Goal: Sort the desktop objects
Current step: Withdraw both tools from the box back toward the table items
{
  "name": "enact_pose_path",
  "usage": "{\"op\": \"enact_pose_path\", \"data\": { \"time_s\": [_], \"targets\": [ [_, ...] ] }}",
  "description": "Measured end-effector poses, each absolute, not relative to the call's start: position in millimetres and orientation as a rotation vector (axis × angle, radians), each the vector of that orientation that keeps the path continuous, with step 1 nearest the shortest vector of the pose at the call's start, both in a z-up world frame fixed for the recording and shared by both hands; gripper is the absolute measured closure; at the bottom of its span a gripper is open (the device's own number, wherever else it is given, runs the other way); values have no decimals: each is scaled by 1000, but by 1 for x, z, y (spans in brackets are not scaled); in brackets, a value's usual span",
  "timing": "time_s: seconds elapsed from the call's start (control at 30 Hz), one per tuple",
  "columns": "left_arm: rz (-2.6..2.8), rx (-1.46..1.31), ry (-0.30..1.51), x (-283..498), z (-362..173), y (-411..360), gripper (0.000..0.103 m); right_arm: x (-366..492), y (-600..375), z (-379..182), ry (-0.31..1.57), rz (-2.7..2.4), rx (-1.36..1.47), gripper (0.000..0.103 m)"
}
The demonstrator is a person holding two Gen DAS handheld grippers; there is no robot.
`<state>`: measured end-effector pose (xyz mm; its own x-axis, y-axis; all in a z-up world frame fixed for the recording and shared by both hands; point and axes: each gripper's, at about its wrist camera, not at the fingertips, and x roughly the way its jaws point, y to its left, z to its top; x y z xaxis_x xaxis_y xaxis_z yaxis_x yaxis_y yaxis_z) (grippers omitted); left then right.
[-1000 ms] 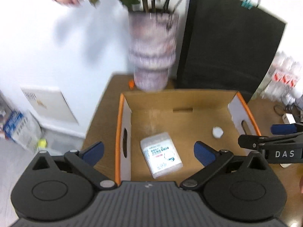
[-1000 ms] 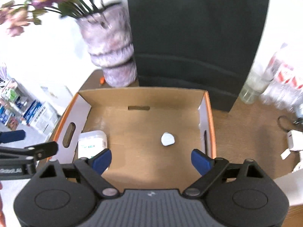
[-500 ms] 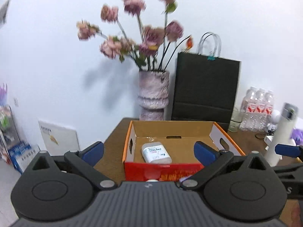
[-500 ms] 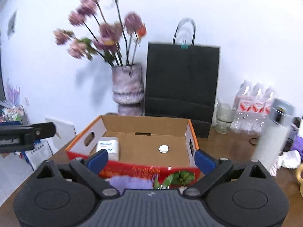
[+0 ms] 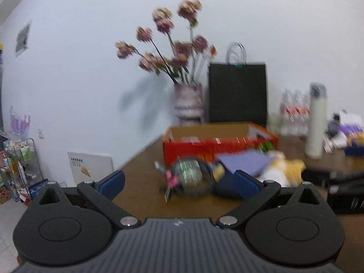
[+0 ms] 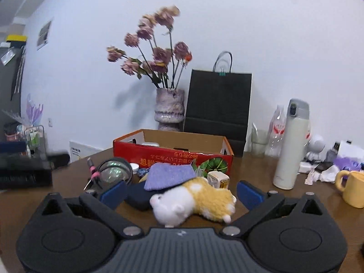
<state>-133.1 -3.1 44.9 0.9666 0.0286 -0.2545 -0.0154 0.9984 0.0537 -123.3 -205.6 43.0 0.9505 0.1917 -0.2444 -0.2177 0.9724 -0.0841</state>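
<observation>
We're between picks: both grippers, left (image 5: 178,180) and right (image 6: 180,192), gape empty. Plush (image 6: 193,201) lies lower centre, before the box (image 6: 173,153). Next we close on plush.

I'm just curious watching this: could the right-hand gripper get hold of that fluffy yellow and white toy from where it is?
Probably yes. The right gripper is open, and the plush toy lies on the table right between its fingers with nothing in front. Only the purple cloth overlaps its far side.
</observation>
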Motion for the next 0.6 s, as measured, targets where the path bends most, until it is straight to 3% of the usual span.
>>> {"op": "enact_pose_path", "data": {
  "time_s": [0.43,0.6],
  "targets": [
    [-41,11,408,-121,28,13,0,-135,-184,37,224,239,-183,0],
    [-55,-21,442,-95,30,27,0,-114,-190,33,270,247,-136,6]
  ]
}}
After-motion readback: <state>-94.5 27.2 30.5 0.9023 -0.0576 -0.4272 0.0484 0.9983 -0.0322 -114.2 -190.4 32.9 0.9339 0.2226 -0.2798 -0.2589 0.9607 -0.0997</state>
